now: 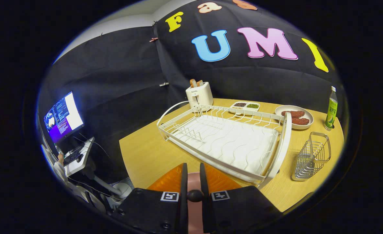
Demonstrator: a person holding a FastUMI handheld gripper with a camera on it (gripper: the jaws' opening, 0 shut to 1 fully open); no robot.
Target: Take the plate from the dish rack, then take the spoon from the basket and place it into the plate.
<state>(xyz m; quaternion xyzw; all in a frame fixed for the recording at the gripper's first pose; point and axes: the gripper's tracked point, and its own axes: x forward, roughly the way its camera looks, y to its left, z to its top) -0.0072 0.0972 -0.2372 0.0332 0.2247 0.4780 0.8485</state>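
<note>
Fingers of the hand-held gripper (191, 177) stand close together, pinching a dark-handled spoon with a pink bowl (194, 195) over a ribbed orange plate (165, 182) on the wooden table (139, 156). Beyond them lies the empty white wire dish rack (224, 136), with the silver wire basket (311, 156) beside it.

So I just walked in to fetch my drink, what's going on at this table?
A person is working a handheld gripper over an orange mat at the table's near edge. Its fingers stand close together, with something pink below them and a small dark rounded thing between them; whether they grip it is unclear. The white dish rack just ahead holds no plate, and the wire basket beside it looks empty.
</note>
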